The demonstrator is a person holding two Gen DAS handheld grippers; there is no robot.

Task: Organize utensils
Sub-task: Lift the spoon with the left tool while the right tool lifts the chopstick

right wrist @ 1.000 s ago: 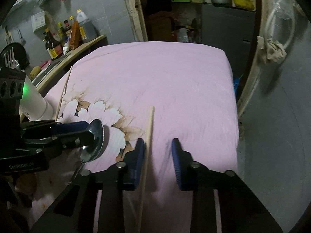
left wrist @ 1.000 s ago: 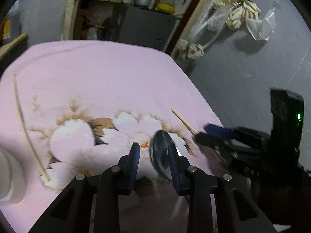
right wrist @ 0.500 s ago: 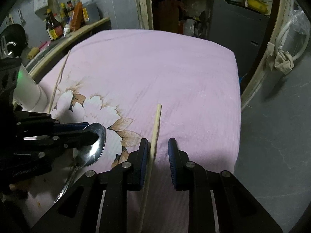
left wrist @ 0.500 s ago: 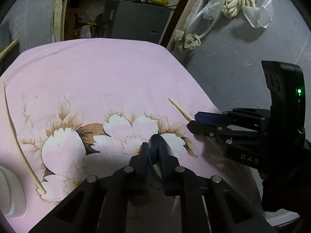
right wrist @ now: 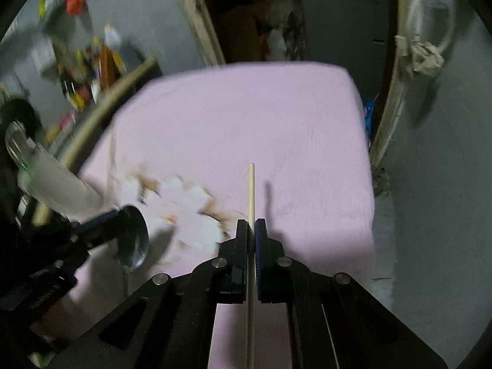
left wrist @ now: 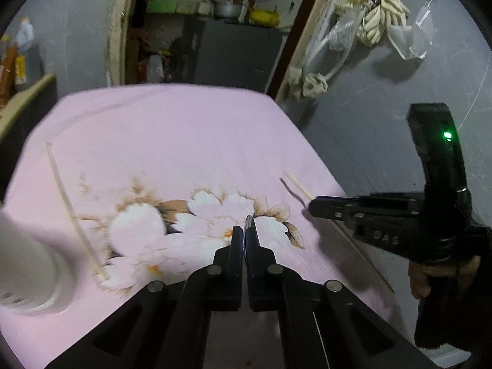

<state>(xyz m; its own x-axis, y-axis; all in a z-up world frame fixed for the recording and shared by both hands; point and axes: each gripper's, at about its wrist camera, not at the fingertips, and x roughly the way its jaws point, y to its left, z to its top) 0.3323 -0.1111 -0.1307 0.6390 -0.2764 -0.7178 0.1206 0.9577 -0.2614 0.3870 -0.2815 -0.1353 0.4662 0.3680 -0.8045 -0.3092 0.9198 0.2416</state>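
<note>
Nearest, at the bottom centre of our left wrist view, our left gripper is clamped on the shiny metal spoon, whose edge pokes out as a thin sliver between the blue pads; in the right wrist view the spoon's bowl shows at lower left. At the bottom centre of the right wrist view our right gripper is pinched together on a pale wooden chopstick, which runs straight up the frame above the cloth and throws a shadow just to its right. Both sit over the pink tablecloth with a white and brown flower print. At left in the left wrist view a second pale wooden chopstick lies flat on the cloth, just beside a white cylindrical holder at the lower left edge. Farther back, at upper right, rags and plastic bags hang on the grey wall.
</note>
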